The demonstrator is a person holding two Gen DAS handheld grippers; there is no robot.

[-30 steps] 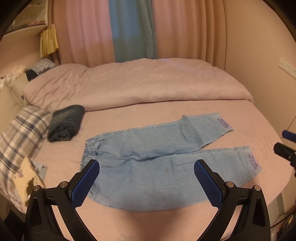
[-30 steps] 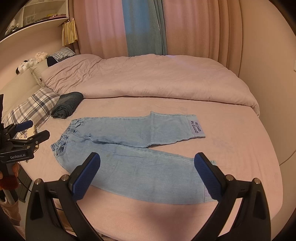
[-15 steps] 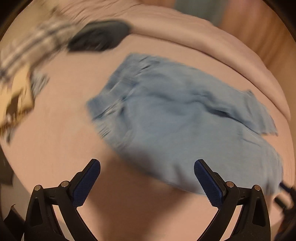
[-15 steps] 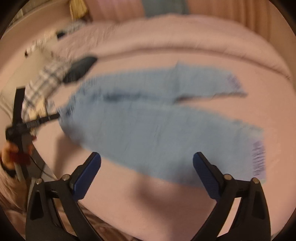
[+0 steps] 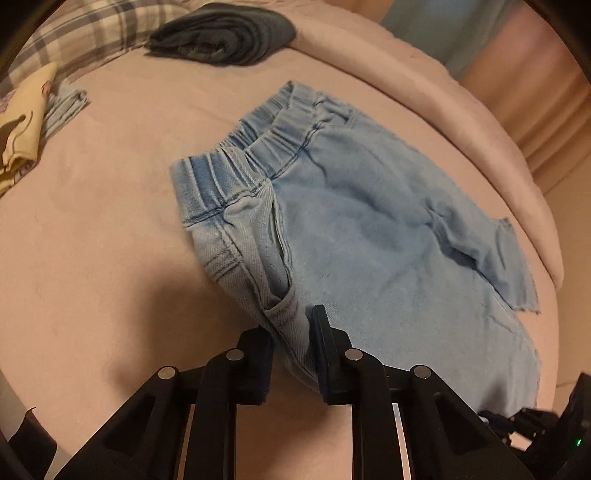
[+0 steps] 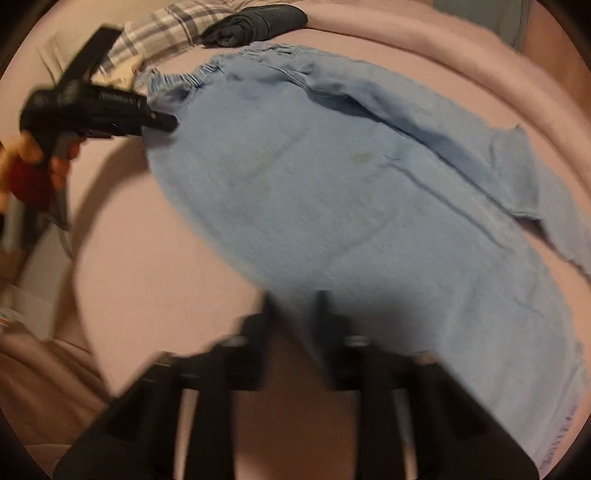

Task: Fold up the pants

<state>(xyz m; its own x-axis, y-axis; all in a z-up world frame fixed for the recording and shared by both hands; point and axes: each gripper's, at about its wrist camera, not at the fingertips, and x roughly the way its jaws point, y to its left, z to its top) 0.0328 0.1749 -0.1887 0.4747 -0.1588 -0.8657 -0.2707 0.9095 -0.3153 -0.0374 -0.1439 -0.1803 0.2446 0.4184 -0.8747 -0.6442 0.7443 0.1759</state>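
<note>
Light-blue denim pants [image 5: 369, 229] lie spread flat on the pink bed [image 5: 92, 221], waistband toward the plaid pillow [image 5: 85, 33] and the folded dark-grey garment [image 5: 221, 33], legs running off to the right. L gripper [image 5: 291, 354] has just been closing and its jaws now pinch the near side seam of the pants just below the pocket, fabric bunched between the pads. R gripper [image 6: 291, 314] has also just been closing at the near edge of the lower leg w/ jaws almost together, but the view is blurred, so it probably has cloth.
</note>
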